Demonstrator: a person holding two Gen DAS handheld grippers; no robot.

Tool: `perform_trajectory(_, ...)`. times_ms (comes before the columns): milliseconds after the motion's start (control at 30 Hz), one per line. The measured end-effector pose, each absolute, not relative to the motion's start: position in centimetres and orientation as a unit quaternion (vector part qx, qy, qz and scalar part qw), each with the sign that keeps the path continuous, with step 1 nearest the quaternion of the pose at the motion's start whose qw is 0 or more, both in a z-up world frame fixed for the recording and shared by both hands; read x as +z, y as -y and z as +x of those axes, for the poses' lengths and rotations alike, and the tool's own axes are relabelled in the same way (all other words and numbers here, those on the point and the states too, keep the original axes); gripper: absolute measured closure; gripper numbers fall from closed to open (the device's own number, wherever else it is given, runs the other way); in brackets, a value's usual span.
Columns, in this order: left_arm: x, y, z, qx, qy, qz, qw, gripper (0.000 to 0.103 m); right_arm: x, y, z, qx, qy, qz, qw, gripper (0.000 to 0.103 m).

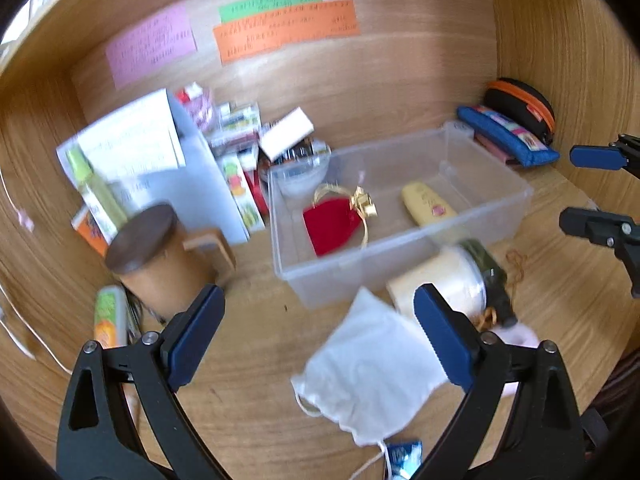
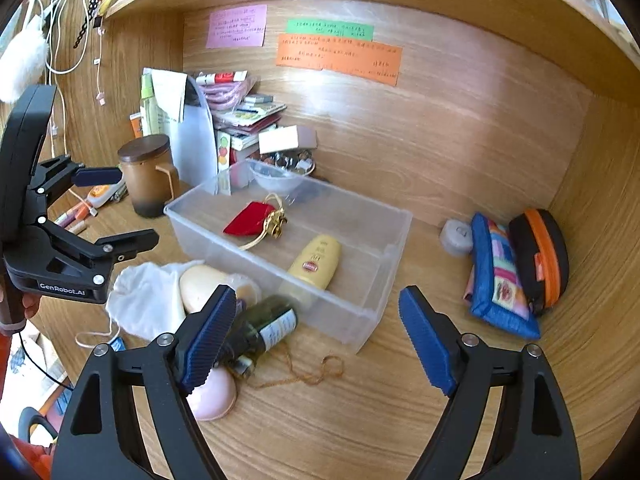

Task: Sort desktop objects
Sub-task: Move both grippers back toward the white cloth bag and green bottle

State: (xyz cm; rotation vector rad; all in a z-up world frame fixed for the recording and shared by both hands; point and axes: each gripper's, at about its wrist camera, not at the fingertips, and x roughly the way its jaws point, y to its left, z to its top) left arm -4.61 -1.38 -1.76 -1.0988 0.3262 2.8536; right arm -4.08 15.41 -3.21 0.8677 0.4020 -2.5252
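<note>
Clutter near the clear bin (image 2: pixel 372 312) is waiting: I'm hovering both grippers, left (image 1: pixel 320 336) and right (image 2: pixel 316 336), jaws apart and empty, aiming squarely over the dark green bottle (image 2: pixel 266 326).

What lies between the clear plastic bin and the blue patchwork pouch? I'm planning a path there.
In the right wrist view, only bare wooden desk separates the clear plastic bin from the blue patchwork pouch; a small grey case sits further back.

Bright daylight is washing in, glare streaking the back panel (image 2: pixel 340 112); left view is smearing with motion blur, fisheye bending every edge.
</note>
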Motion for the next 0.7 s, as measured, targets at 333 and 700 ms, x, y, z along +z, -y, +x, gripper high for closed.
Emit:
perform_trajectory(333,-6.2,2.5,-3.4,0.908,-0.083,-0.405,0.068,0.007,-6.6,-15.9,-4.4,-0.899,-0.125,0.354,0.223,0.022)
perform_trajectory(700,-8.9,1.4,-4.5,0.885,-0.091,-0.441,0.12,0.003,-10.4,-14.7,-6.1,-0.871,-0.101,0.412,0.248,0.021)
